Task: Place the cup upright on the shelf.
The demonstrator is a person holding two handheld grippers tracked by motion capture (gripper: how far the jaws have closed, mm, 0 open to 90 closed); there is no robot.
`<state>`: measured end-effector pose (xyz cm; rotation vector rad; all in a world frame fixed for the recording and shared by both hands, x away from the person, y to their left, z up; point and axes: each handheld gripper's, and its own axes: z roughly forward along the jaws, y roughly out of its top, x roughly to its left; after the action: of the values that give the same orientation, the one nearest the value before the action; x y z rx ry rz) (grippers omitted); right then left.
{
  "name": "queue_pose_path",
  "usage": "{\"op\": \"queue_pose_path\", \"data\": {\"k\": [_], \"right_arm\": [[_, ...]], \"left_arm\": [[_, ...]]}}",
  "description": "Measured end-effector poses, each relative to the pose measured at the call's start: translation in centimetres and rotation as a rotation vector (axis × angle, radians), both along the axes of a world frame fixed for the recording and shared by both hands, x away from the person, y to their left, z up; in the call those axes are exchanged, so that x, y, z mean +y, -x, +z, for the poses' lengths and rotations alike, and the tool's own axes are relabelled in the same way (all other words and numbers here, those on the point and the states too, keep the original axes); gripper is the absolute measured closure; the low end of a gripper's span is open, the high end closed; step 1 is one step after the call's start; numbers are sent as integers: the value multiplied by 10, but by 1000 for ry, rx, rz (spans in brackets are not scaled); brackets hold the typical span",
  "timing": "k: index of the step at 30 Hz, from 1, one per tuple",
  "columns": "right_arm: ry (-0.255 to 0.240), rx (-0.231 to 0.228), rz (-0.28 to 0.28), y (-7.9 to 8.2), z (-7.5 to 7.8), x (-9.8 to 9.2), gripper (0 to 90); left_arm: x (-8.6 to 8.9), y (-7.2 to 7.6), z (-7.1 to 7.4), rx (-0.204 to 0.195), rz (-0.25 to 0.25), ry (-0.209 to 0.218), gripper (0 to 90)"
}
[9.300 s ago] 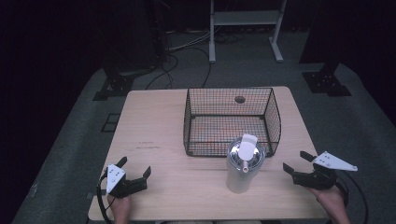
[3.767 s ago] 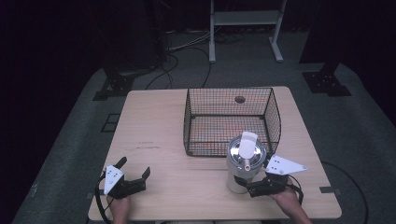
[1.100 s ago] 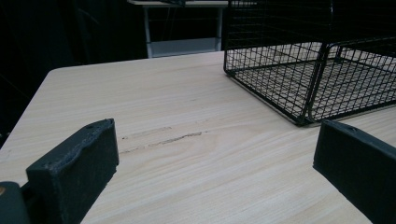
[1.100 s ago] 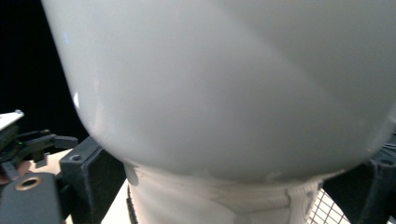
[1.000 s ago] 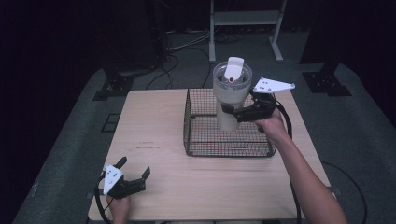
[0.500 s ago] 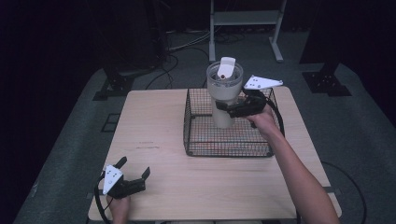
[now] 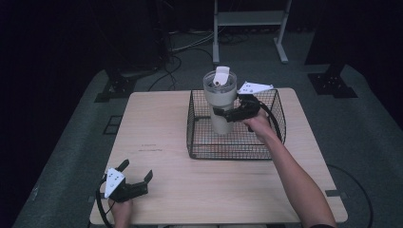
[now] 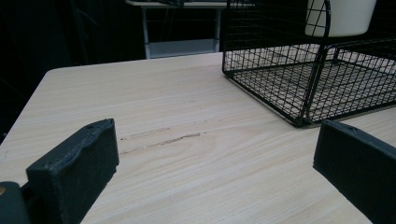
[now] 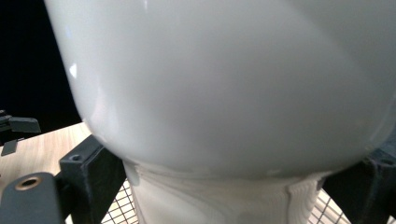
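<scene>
While the right gripper (image 7: pixel 227 114) clamps one white tumbler (image 7: pixel 221 102) upright above the floor of the single black wire basket (image 7: pixel 275 137), the left gripper (image 7: pixel 135 180) rests released on the wooden counter (image 7: pixel 157 118), well apart from the basket

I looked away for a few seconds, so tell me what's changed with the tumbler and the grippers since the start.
The right gripper closed on the tumbler, lifted it off the table's near edge and carried it forward over the basket, where it now hangs upright, coming lower. The left gripper stayed open at the near left corner; the basket did not move.
</scene>
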<state>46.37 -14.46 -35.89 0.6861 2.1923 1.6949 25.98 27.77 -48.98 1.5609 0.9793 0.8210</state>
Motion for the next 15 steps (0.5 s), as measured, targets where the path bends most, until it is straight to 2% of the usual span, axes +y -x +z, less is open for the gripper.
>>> {"op": "queue_pose_path", "data": {"k": [8,15], "right_arm": [[19,26,31,-11,-18,5,91],[22,52,36,-20,-29,6,91]], "left_arm": [[1,0,0,-1,-2,6,0],[1,0,0,-2,-3,7,0]]}}
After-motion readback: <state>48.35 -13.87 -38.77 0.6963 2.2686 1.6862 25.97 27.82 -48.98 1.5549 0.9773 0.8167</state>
